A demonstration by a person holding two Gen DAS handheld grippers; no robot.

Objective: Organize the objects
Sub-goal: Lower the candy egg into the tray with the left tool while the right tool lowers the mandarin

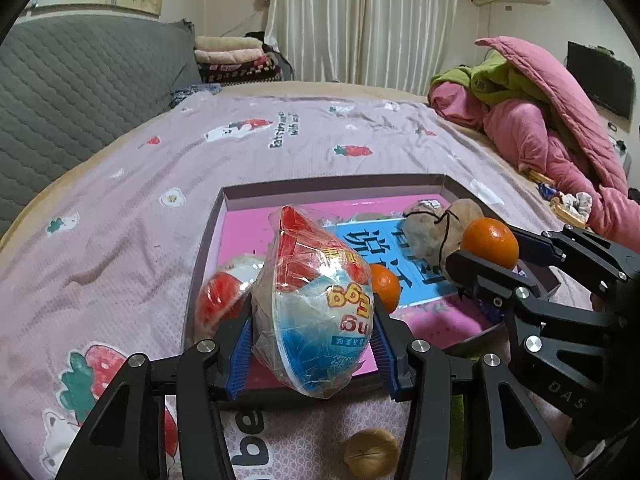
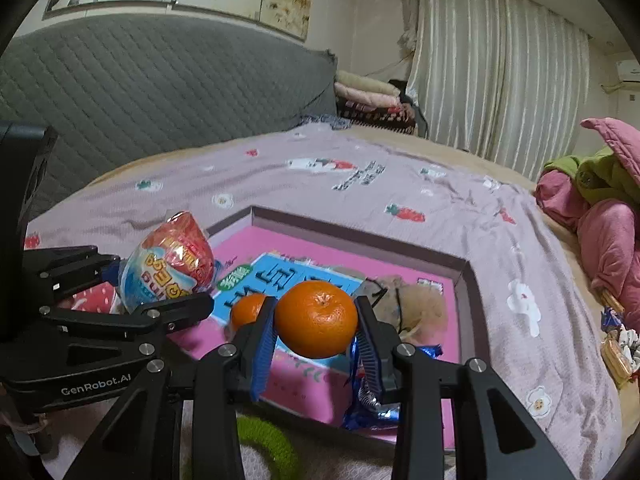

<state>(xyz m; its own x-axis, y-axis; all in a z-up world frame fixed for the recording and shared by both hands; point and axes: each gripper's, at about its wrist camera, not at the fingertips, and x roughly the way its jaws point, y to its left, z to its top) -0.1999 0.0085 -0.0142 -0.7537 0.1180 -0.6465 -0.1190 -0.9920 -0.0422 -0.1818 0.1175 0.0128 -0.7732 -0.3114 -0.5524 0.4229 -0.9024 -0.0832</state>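
- A bed with a lilac strawberry-print sheet [image 1: 168,184] fills the room; grey quilted headboard at ten o'clock, curtains at twelve.
- The left gripper [image 1: 314,336] clamps a wrapped toy egg [image 1: 316,300], long axis tilted, red end toward eleven o'clock, above the shallow pink box [image 1: 240,216].
- The right gripper [image 2: 316,336] pinches an orange [image 2: 316,324] over the box's near edge; open sheet lies beyond.

A wrapped toy egg [image 1: 316,300], red at the tip and white-blue at the base, is clamped tilted over the near left corner of the pink tray [image 1: 236,216] on the bed. A whole orange [image 2: 316,324] is clamped above the tray's near edge. In the tray lie a second orange [image 1: 385,287], a second wrapped egg [image 1: 220,292] and a beige mesh pouch [image 1: 436,228].
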